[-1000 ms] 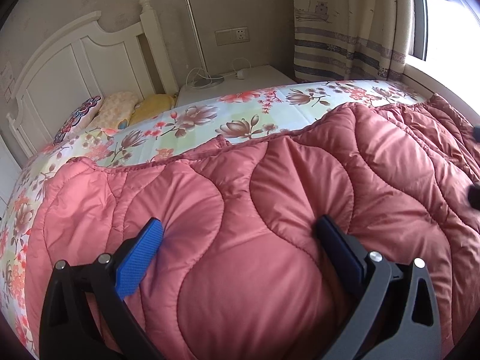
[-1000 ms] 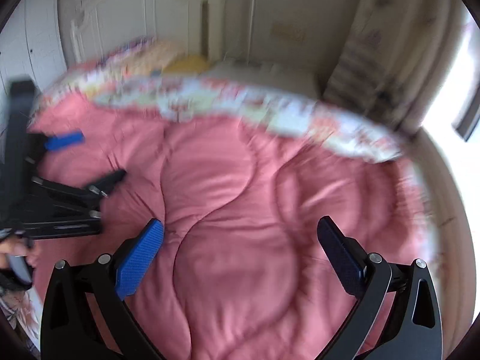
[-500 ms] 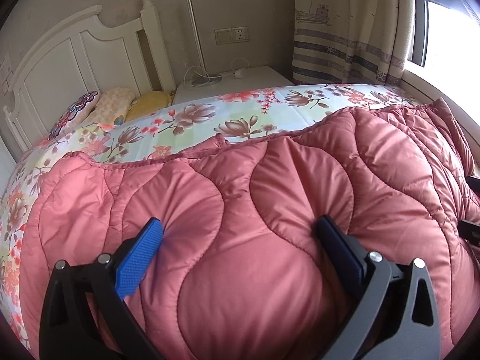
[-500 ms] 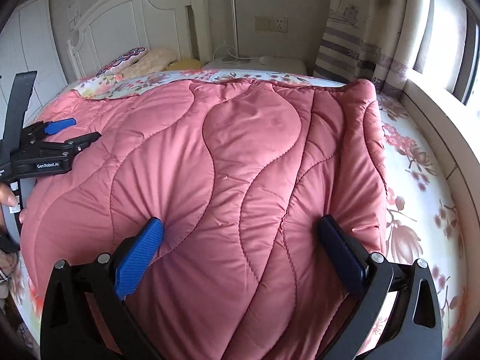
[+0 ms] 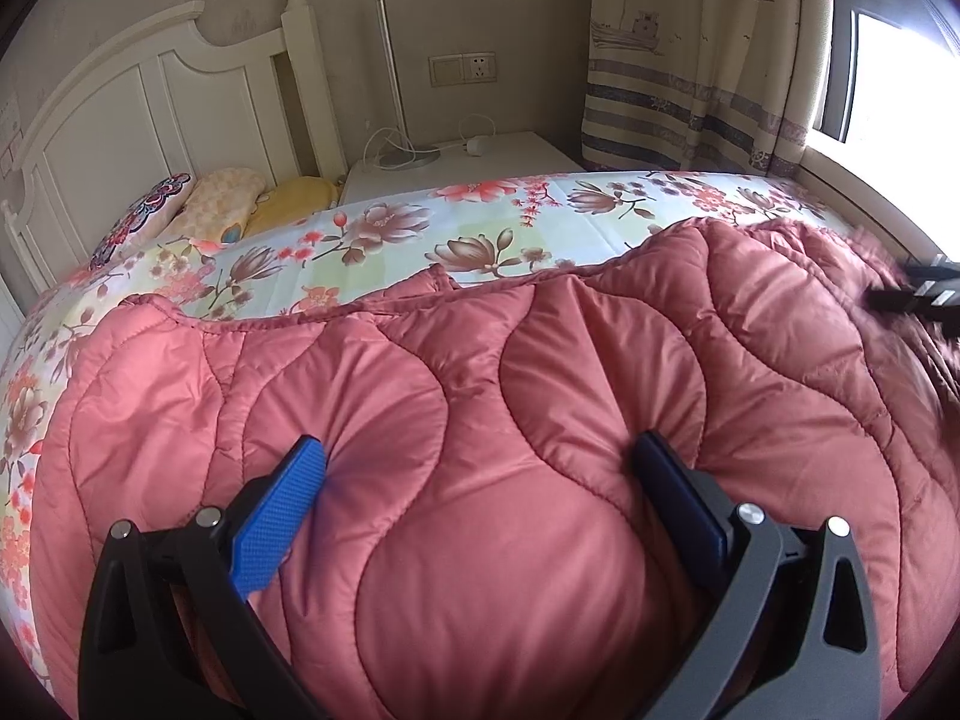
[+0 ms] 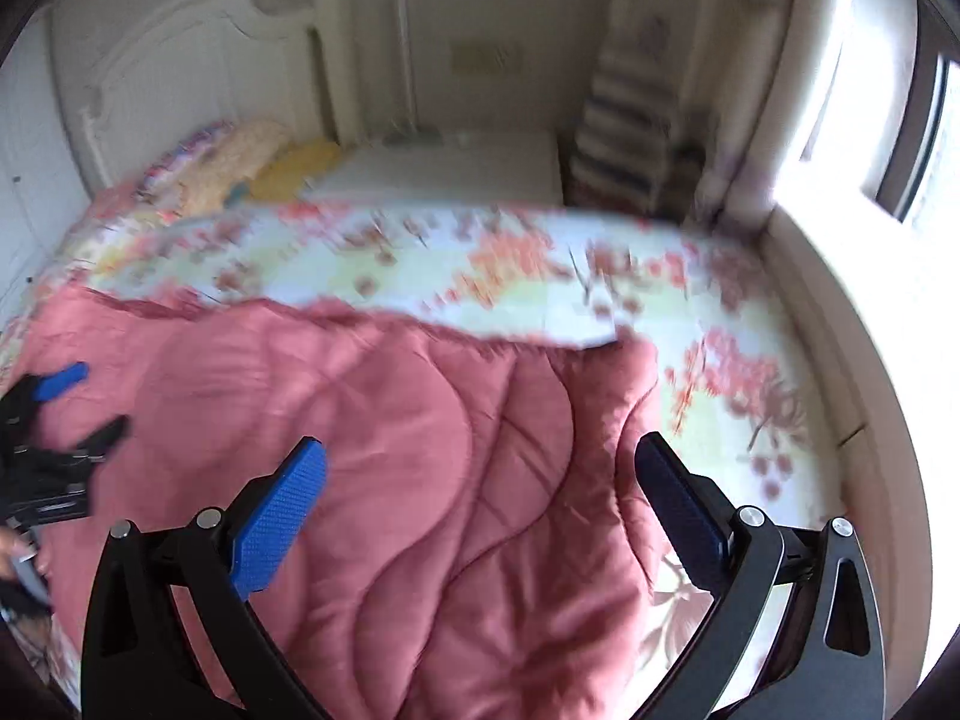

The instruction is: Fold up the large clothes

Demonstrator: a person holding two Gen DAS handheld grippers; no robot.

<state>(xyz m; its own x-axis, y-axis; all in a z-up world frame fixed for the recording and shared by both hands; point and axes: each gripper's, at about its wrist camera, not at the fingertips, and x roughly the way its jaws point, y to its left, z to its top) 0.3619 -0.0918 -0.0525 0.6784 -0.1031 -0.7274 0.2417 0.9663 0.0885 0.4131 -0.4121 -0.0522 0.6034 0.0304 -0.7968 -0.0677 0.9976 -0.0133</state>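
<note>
Left gripper (image 5: 480,480) jaws spread wide, blue pads pressed down into the pink quilted comforter (image 5: 480,420), fabric bulging up between them, nothing pinched. Right gripper (image 6: 480,474) jaws also spread wide, hovering over the comforter's right edge, right pad over the floral bedsheet (image 6: 540,276); whether the pads touch the fabric is unclear, since the right wrist view is motion-blurred. Comforter lies spread on the bed over the near part of the sheet, top edge bunched, floral sheet exposed beyond it and to the right. Left gripper shows at the left edge of the right wrist view (image 6: 78,402), over the comforter. Further back: pillows (image 5: 228,204) against the white headboard (image 5: 150,102), white nightstand (image 5: 468,162) holding a lamp base and cable, wall socket (image 5: 462,67), boat-print curtain (image 5: 690,48), bright window (image 5: 888,78).
</note>
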